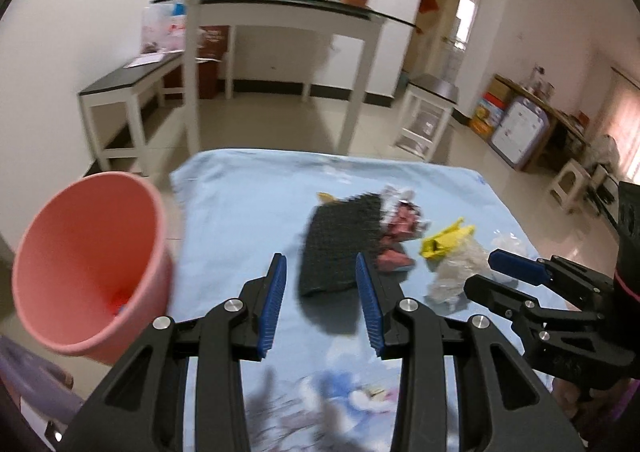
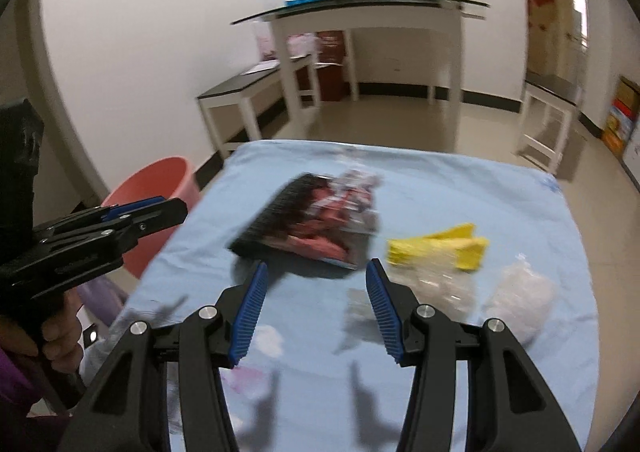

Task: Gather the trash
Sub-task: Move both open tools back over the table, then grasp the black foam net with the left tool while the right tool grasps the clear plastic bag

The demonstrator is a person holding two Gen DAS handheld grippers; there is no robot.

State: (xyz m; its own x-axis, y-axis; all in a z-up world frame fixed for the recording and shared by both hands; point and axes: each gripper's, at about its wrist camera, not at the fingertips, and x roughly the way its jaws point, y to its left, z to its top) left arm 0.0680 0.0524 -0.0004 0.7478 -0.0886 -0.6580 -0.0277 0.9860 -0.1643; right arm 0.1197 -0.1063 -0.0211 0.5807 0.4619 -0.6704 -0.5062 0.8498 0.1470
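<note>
Observed on the table (image 1: 248,212), covered in a light blue cloth: a loose group of trash toward its right half, well back from the near edge. Noted a dark woven pad (image 1: 340,248) at the centre, with a red-and-silver printed wrapper (image 1: 400,228) lying against its right side, overlapping it as seen from the right wrist. Found a crumpled yellow wrapper (image 2: 440,246) further right, then clear crinkled plastic (image 2: 440,284) touching it, and a pale plastic bag (image 2: 520,292) nearest the right edge. Located the pink bucket (image 1: 88,264) off the left edge of the table, tilted toward the camera, with some small item at its bottom, too blurred to identify.

Found the left gripper (image 1: 320,292) spread wide and empty above the near part of the table, aimed at the pad. Found the right gripper (image 2: 316,300) likewise wide and empty, aimed between the printed wrapper and the yellow wrapper.

Judged as follows. All pieces light; no load concern. Pad soft and floppy, rough enough not to slip: best pinched across a short edge. Printed wrapper and clear plastic thin, slick and springy: best taken at a raised crease or bunched fold, not on a flat area, with a full close. Bag likely to drag neighbours when lifted. Nothing fragile apparent.
</note>
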